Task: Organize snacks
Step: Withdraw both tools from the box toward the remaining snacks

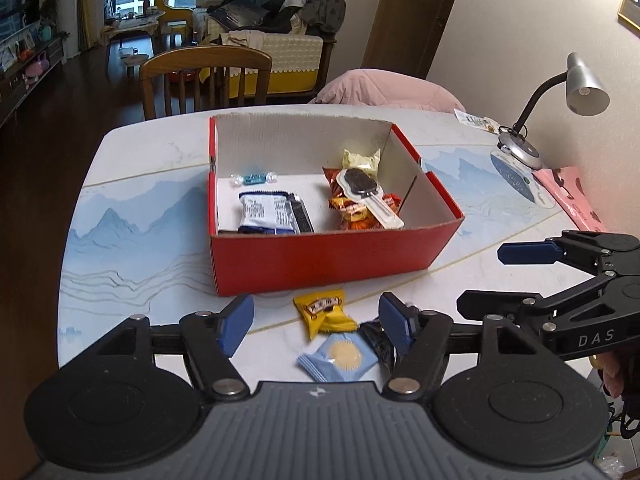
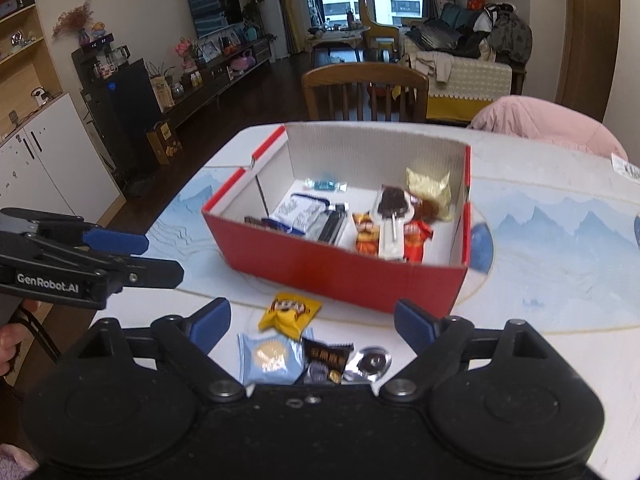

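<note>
A red box point(image 1: 320, 258) with white inner walls sits near the middle of the pale table point(image 1: 132, 216) printed with blue mountains. Inside it, seen from the left wrist, a blue twist-wrapped candy point(image 1: 254, 178) lies at about 10 o'clock, a white-and-blue packet point(image 1: 266, 213) at 8 o'clock, and on the 3 o'clock side an ice-cream-shaped lollipop point(image 1: 366, 192) rests on top of orange packets point(image 1: 352, 212), with a gold wrapper point(image 1: 360, 159) behind them at 1 o'clock.

Outside the box, just beside its near wall, four snacks lie on the table: a yellow packet point(image 1: 325, 312), a light blue packet point(image 1: 340, 357) with a sun-like disc, a black packet point(image 2: 325, 362) and a clear silvery wrapper point(image 2: 370, 362) (this last one shows only from the right wrist).

The left gripper point(image 1: 316, 326) has its jaws spread apart, with the yellow and light blue packets lying between the fingers but not touched. The right gripper point(image 2: 312, 322) stands wider still, holding nothing, the loose snacks in the gap between its blue pads point(image 2: 414, 326).

A grey desk lamp point(image 1: 576, 92) stands at 2 o'clock of the box.
</note>
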Tool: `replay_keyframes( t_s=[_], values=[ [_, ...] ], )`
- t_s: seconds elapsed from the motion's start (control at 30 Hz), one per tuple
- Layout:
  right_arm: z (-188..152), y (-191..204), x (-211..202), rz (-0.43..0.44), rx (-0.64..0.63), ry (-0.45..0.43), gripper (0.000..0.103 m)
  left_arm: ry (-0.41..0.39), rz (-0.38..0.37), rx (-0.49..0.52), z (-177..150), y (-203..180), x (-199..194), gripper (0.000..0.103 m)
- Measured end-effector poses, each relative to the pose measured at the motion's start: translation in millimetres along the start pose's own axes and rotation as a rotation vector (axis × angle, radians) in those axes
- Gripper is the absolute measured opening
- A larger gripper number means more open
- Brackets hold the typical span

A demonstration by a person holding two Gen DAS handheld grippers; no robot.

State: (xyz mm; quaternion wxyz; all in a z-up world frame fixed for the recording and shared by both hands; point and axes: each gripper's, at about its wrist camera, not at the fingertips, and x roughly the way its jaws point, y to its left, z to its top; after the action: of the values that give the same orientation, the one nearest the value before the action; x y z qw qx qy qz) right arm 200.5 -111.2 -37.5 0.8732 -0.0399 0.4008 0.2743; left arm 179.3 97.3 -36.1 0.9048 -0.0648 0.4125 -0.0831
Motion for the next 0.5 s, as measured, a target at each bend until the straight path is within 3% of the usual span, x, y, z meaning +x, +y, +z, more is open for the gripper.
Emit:
replay_keyframes(
  t_s=[0.17, 0.5],
  values=[
    [-15, -1, 6, -0.013, 0.034, 0.005, 0.101, -0.015, 0.009, 0.014, -17, -3, 3, 0.08],
    [-45, -4, 38, -0.017, 0.076, 0.115, 0.101, 0.031, 0.032, 0.025, -49, -5, 24, 0.08]
  ],
)
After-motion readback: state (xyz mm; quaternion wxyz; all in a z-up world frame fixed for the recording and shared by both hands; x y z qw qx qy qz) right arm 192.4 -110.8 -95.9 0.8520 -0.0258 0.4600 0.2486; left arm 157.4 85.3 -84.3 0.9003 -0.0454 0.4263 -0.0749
